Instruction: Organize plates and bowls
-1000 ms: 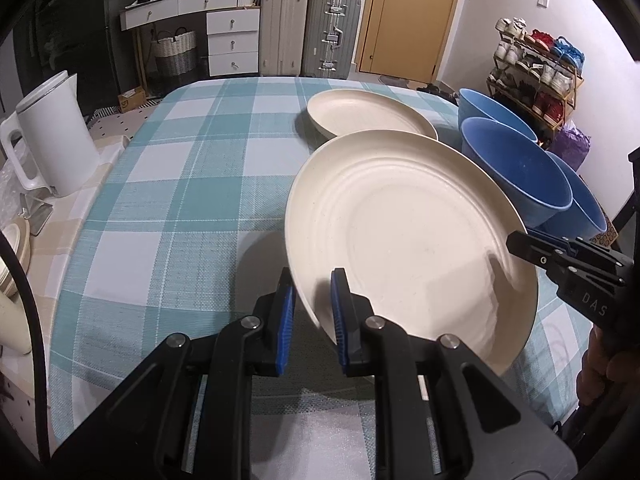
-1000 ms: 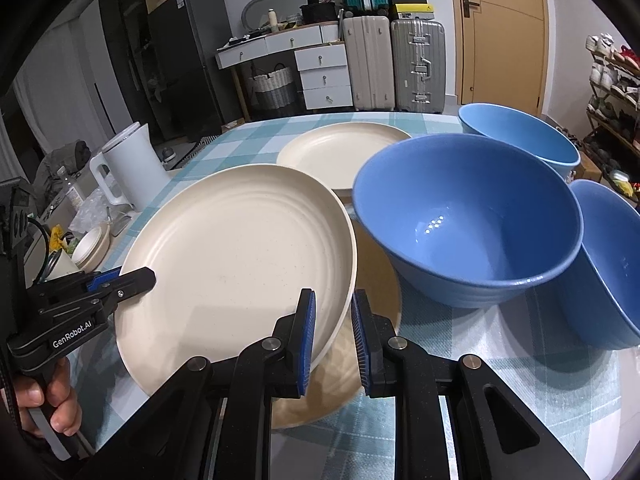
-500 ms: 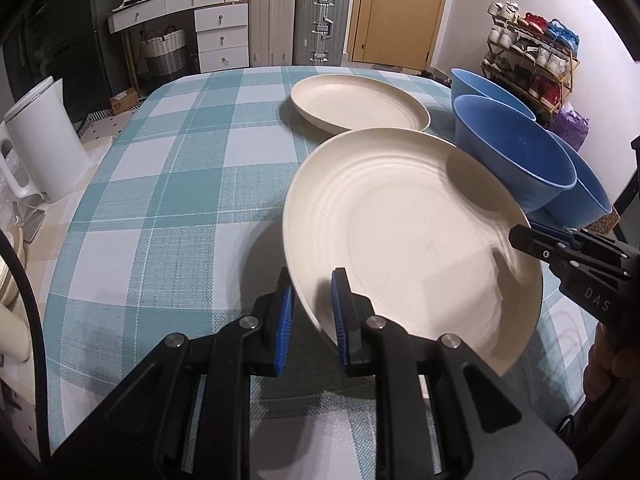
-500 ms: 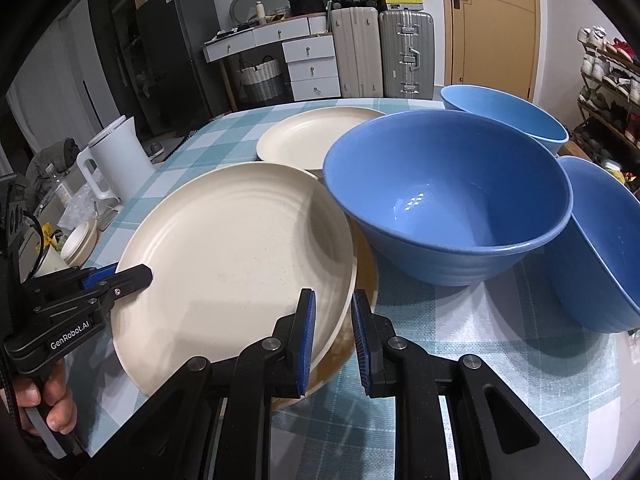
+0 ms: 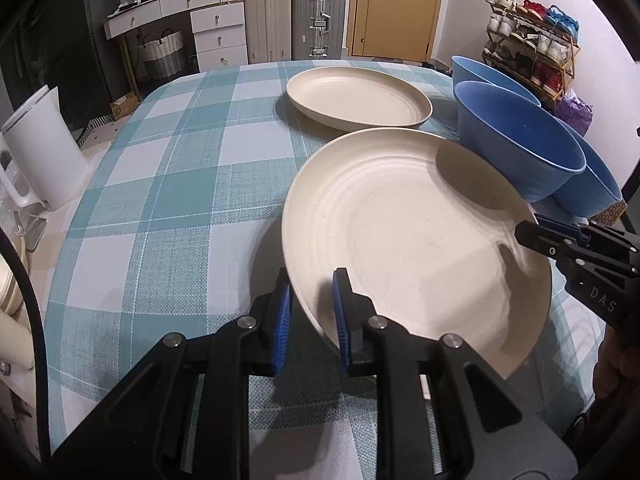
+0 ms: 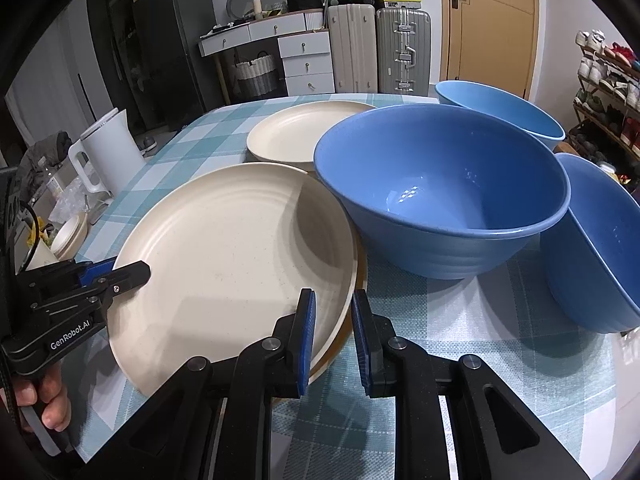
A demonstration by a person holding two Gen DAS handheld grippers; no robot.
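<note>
A large cream plate (image 5: 400, 240) (image 6: 224, 248) hangs slightly tilted, just over another plate (image 6: 361, 284) whose tan rim peeks out beneath it. My left gripper (image 5: 312, 316) (image 6: 136, 274) is shut on its left rim, and my right gripper (image 6: 334, 332) (image 5: 528, 236) is shut on the opposite rim. A second cream plate (image 5: 360, 96) (image 6: 296, 136) lies farther back on the table. Three blue bowls stand to the right: the nearest one (image 6: 440, 188) (image 5: 516, 148) touches the held plate's far edge, one (image 6: 500, 108) is behind it, and one (image 6: 600, 240) leans at the right.
The table wears a teal-and-white checked cloth (image 5: 160, 200). A white kettle (image 5: 40, 148) (image 6: 108, 148) stands off its left side. Suitcases, drawers and a shoe rack line the far wall. A hand grips each gripper's handle.
The held plate has sunk between both grippers, closing the gap to the plate beneath it. Both grips stay as they were.
</note>
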